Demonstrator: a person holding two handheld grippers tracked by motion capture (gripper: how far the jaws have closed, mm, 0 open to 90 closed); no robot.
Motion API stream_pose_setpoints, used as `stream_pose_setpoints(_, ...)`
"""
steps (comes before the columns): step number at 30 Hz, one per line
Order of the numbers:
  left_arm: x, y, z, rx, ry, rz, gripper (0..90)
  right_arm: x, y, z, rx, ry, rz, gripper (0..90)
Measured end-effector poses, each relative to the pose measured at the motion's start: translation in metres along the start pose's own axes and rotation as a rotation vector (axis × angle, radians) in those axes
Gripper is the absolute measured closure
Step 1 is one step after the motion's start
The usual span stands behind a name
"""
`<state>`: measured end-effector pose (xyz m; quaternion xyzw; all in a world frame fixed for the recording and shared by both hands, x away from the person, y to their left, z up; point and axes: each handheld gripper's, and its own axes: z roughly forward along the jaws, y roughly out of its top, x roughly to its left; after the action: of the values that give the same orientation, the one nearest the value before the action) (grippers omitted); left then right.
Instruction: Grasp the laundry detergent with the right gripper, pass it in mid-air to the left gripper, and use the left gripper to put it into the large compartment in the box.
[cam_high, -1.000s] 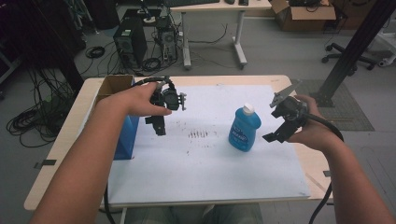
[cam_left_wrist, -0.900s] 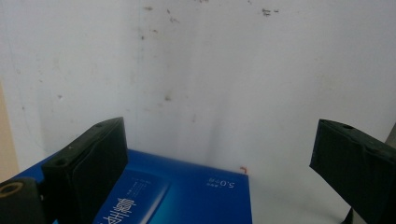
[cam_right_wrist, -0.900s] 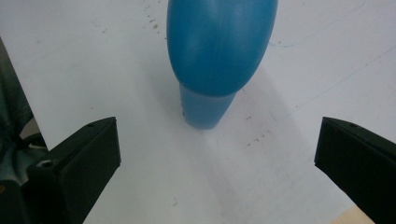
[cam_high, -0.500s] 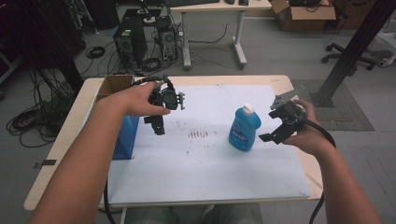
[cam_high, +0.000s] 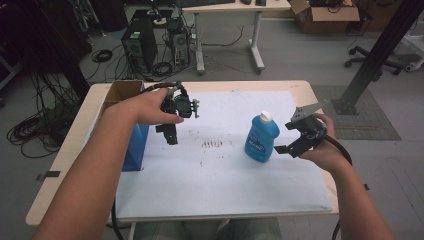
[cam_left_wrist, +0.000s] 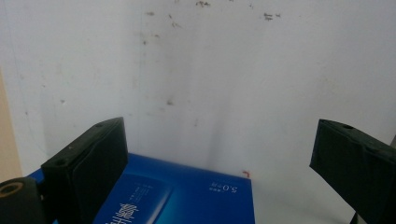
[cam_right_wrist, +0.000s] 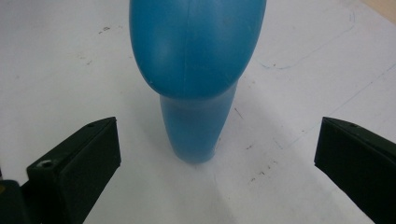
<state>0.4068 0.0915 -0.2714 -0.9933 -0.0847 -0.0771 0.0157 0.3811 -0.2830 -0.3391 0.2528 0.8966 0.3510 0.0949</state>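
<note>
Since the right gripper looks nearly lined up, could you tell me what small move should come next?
Probably ease the right gripper forward: its open fingers stand short of the upright blue bottle, not yet touching it, with the bottle centred in the gap.

The worktop (cam_high: 310, 100) is pale wood with rounded corners, most of it covered by a white sheet (cam_high: 220, 175) marked with small dark specks. It stands on a grey floor (cam_high: 300, 60). Behind it, a second desk (cam_high: 227, 6) on white legs has computer towers (cam_high: 135, 45) beside it and black cables (cam_high: 30, 130) coiled on the floor to the left. A cardboard box (cam_high: 325, 10) sits far right, near a black diagonal post (cam_high: 375, 55) and an office chair base (cam_high: 400, 55). The light is dim and even.
</note>
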Motion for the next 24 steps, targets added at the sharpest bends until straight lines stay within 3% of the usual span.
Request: stream_pose_setpoints(24, -0.003, -0.001, -0.003, -0.005, 0.006, 0.006, 4.4, 0.010, -0.007, 0.036, -0.072, 0.015, 0.002, 0.1)
